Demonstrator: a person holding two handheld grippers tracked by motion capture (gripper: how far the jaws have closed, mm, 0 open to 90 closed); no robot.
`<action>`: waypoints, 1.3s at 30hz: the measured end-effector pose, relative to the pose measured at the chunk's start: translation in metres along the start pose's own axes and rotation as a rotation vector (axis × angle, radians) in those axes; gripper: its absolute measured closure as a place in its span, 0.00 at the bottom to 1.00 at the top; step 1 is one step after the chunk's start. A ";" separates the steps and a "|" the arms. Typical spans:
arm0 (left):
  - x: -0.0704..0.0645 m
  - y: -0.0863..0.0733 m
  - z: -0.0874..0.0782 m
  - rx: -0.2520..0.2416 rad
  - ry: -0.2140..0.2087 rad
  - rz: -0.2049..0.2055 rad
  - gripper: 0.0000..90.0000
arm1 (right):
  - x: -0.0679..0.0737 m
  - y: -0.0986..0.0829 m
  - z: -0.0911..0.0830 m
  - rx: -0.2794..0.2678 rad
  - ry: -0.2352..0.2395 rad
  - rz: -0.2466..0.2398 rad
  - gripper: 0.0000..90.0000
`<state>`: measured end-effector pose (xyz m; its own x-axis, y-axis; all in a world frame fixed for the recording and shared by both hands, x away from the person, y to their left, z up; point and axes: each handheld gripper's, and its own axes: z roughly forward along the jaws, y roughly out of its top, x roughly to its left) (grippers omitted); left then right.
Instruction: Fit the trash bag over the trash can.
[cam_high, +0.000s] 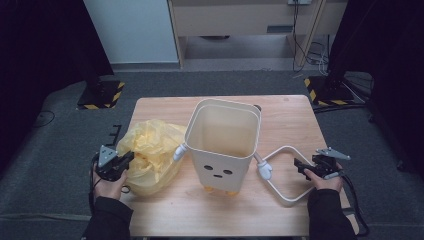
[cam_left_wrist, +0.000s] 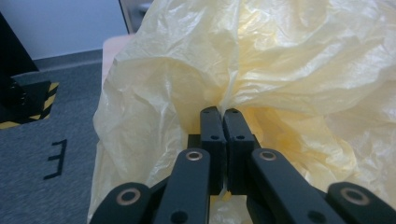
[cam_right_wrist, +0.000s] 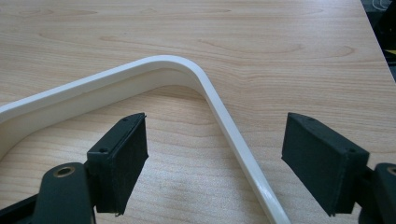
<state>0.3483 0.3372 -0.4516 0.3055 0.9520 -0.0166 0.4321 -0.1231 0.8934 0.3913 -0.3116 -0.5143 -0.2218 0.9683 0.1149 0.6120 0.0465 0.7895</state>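
Observation:
A cream bin (cam_high: 223, 145) with a small face and little white hands stands upright in the middle of the wooden table (cam_high: 285, 117), its inside bare. A crumpled yellow plastic bag (cam_high: 150, 155) lies against its left side. My left gripper (cam_high: 124, 161) is shut on a fold of the yellow bag (cam_left_wrist: 261, 70), its jaws pressed together. A white frame ring (cam_high: 285, 172) lies flat on the table right of the bin. My right gripper (cam_high: 300, 167) stands open astride a rail of the white frame ring (cam_right_wrist: 224, 126), not touching it.
The table's right edge is close past my right hand. Dark grey carpet (cam_high: 60, 150) surrounds the table. Stand bases with yellow-black tape (cam_high: 102, 95) sit on the floor at both far corners, and a wooden cabinet (cam_high: 235, 20) stands at the back.

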 end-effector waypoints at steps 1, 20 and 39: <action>0.001 0.001 -0.002 -0.011 -0.002 -0.009 0.98 | 0.000 0.000 0.000 0.000 0.001 0.000 0.25; 0.018 0.040 -0.067 -0.350 -0.078 -0.170 0.98 | 0.000 0.001 0.000 -0.004 0.004 0.009 0.25; -0.012 0.081 -0.119 -0.557 -0.224 -0.145 0.98 | 0.000 0.001 0.000 0.000 0.001 0.008 0.25</action>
<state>0.2791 0.3491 -0.3260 0.4734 0.8589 -0.1952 -0.0073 0.2254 0.9742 0.3919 -0.3121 -0.5135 -0.2179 0.9683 0.1222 0.6137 0.0386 0.7886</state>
